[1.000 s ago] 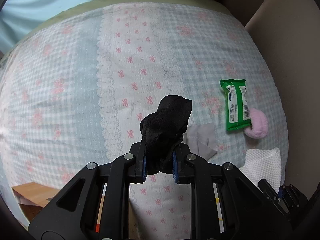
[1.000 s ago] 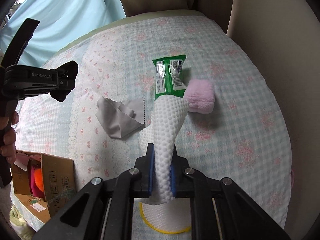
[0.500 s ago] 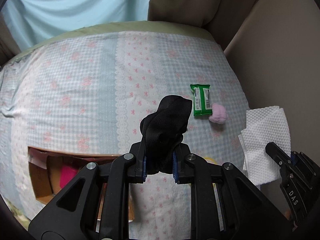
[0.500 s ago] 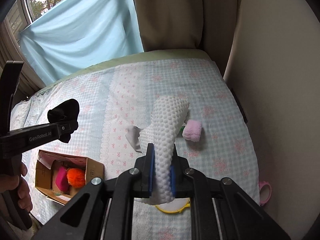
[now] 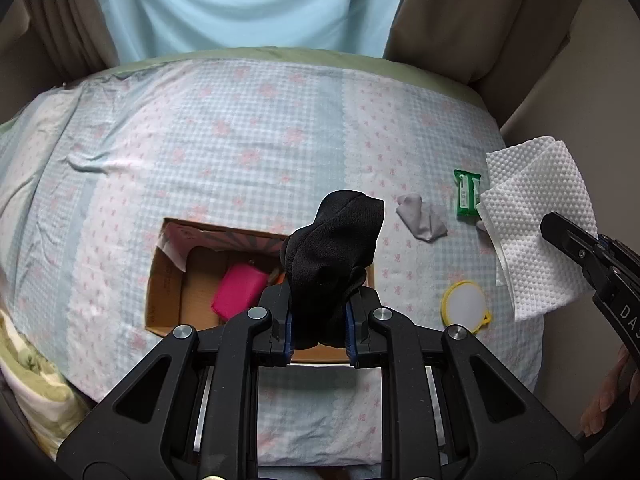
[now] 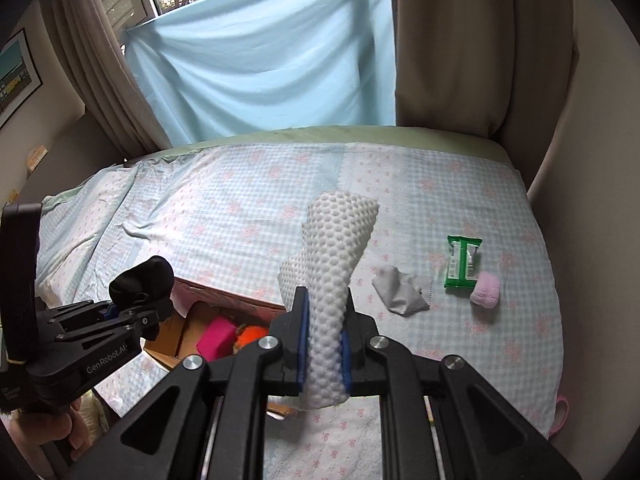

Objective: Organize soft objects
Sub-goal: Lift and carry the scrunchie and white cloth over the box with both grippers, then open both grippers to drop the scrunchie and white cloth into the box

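My left gripper (image 5: 319, 322) is shut on a bunched black cloth (image 5: 334, 248), held in the air over an open cardboard box (image 5: 162, 276) on the bed. A pink pouch (image 5: 239, 290) lies inside the box. My right gripper (image 6: 323, 340) is shut on a white dimpled paper towel (image 6: 334, 272), also lifted above the bed. In the right wrist view the left gripper (image 6: 120, 312) with its black cloth (image 6: 142, 278) hovers beside the box (image 6: 188, 332). A grey cloth (image 6: 400, 288), a green wipes pack (image 6: 462, 262) and a pink fluffy roll (image 6: 486, 288) lie on the bedspread.
A round yellow-rimmed item (image 5: 466, 306) lies on the bed right of the box. An orange fuzzy thing (image 6: 250, 336) sits in the box. A blue curtain (image 6: 260, 68) and beige drapes (image 6: 460, 48) hang behind the bed; a wall runs along the right.
Both grippers rose and pulled back from the bed, keeping their loads. The left one shifted over the cardboard box, which now shows under it; the items on the bed look smaller.
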Motion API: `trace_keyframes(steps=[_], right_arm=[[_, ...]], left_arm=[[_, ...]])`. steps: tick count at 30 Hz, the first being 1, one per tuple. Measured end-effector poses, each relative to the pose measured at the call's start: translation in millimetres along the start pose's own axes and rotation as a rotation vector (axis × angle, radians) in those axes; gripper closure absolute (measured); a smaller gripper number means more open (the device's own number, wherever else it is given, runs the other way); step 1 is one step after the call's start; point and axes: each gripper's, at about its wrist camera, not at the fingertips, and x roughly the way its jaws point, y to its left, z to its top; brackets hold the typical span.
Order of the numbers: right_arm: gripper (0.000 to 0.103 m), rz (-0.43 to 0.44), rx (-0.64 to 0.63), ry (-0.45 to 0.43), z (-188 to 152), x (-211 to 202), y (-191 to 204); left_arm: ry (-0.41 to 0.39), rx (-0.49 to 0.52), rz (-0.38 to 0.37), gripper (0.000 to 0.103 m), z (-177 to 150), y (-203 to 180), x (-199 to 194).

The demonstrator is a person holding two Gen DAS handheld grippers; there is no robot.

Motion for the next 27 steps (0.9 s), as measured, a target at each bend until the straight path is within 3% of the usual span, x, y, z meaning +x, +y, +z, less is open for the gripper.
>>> trace_keyframes(steps=[6,14,21,27], right_arm=[[0.091,0.04,-0.032,0.044,-7,28,70],[0.091,0.046,0.082,0.18,-23,96,129],[0.091,0.018,0.18,0.323,-46,162,145],[0.091,-0.016,0.177,0.426,-63,212,142]], left_arm=[[0.051,-0.02,0.004,0.087,-10,74,16],[0.169,0.024,-0.025,0.087,-10,144,79],[0.293,0.061,-0.046,0.087,-13,166,149],[0.362,0.084,-0.044,0.087,-17,165,199]])
